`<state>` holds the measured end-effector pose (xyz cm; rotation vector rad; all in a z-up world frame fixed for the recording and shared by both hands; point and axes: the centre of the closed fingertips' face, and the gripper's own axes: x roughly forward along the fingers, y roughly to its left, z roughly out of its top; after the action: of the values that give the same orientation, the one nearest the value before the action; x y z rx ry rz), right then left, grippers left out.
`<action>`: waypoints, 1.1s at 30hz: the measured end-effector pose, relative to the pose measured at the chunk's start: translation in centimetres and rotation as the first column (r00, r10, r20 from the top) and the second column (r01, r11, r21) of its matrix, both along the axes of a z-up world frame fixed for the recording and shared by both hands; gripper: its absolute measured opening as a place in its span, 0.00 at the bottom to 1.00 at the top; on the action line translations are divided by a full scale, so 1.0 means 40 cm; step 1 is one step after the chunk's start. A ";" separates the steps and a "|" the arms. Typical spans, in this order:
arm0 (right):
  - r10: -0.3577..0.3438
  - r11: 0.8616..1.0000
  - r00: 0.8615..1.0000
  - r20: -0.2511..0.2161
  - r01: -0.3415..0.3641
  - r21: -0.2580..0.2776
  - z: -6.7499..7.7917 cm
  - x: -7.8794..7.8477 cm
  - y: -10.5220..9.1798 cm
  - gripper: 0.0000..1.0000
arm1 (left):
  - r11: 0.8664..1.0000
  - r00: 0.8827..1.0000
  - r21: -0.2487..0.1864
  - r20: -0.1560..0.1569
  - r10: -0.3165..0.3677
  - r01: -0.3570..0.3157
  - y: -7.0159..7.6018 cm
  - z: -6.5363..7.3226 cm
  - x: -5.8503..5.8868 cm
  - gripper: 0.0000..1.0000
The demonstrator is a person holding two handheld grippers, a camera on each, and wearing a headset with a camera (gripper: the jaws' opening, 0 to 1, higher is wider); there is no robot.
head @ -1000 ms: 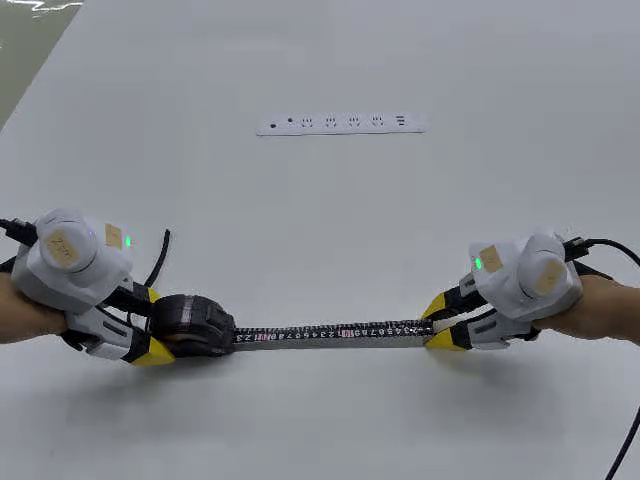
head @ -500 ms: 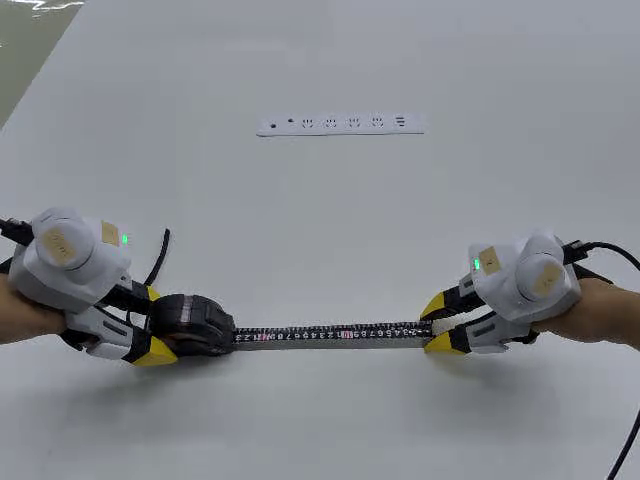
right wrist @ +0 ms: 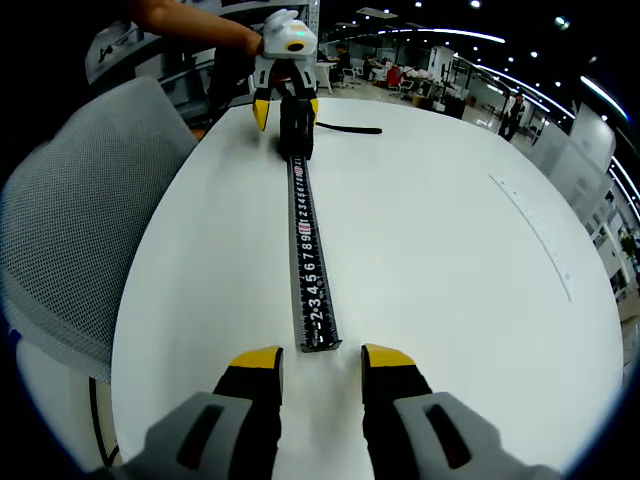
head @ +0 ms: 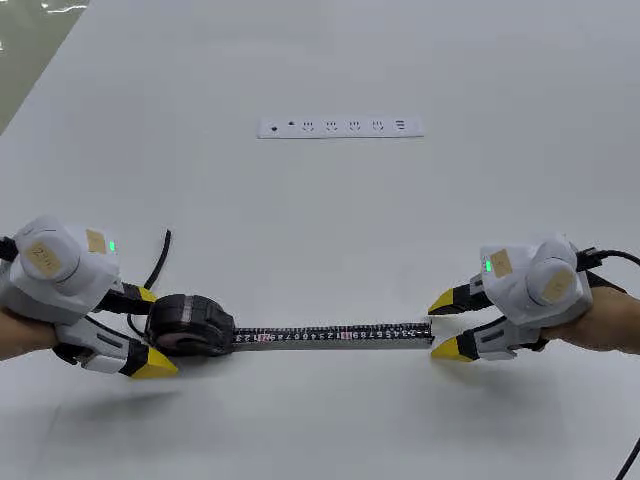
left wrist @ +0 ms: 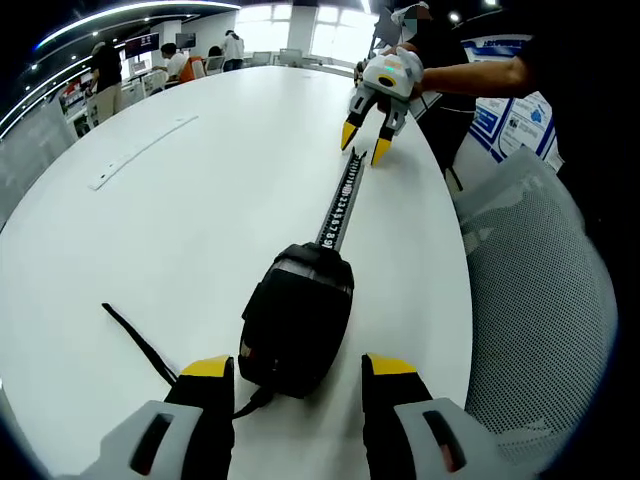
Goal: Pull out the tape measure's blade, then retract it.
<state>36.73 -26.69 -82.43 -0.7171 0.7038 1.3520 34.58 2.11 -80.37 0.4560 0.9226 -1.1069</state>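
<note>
A black tape measure case (head: pixel 190 323) lies on the white table (head: pixel 330 230), its blade (head: pixel 335 334) drawn out flat to the right. My left gripper (head: pixel 150 329) is open, with the case's rear between its yellow fingertips and a gap on each side. In the left gripper view the case (left wrist: pixel 297 315) sits just ahead of the left gripper (left wrist: pixel 300 368), and the blade (left wrist: pixel 340 205) runs away toward the other gripper. My right gripper (head: pixel 443 325) is open just past the blade's free end. The blade (right wrist: pixel 305 250) ends right before the open right gripper (right wrist: pixel 320 358).
A white power strip (head: pixel 340 126) lies flat at the table's far middle. The case's black wrist strap (head: pixel 158 258) trails on the table behind the case. A grey mesh chair (right wrist: pixel 70 220) stands at the near table edge. Several people are far across the room.
The right gripper has opened, let go of the blade's end and drawn back slightly to the right. The left gripper has opened off the case and shifted a little left. The blade stays extended.
</note>
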 end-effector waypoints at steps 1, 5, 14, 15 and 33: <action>-0.006 1.000 1.000 0.003 0.006 0.001 0.002 -0.001 -0.002 0.31 | 1.000 1.000 -0.008 0.006 0.013 -0.013 0.001 0.002 0.000 0.50; -0.039 0.999 0.999 0.011 0.039 0.010 0.010 -0.002 -0.013 0.34 | 0.997 0.998 -0.046 0.028 0.062 -0.061 0.001 0.013 -0.002 0.54; -0.108 0.994 0.994 0.016 0.108 0.028 0.021 -0.019 -0.035 0.40 | 0.981 0.983 -0.110 0.075 0.169 -0.160 0.016 0.028 -0.019 0.62; -0.119 0.992 0.993 0.016 0.119 0.033 0.023 -0.021 -0.036 0.41 | 0.979 0.981 -0.113 0.079 0.179 -0.169 0.017 0.028 -0.022 0.63; -0.290 0.949 0.957 0.010 0.286 0.136 0.055 -0.072 -0.041 0.53 | 0.917 0.923 -0.238 0.141 0.358 -0.320 0.001 0.053 -0.115 0.69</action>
<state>33.84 -28.32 -80.22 -0.5040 0.6596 1.1064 29.99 2.16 -78.25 0.2055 0.6822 -0.8163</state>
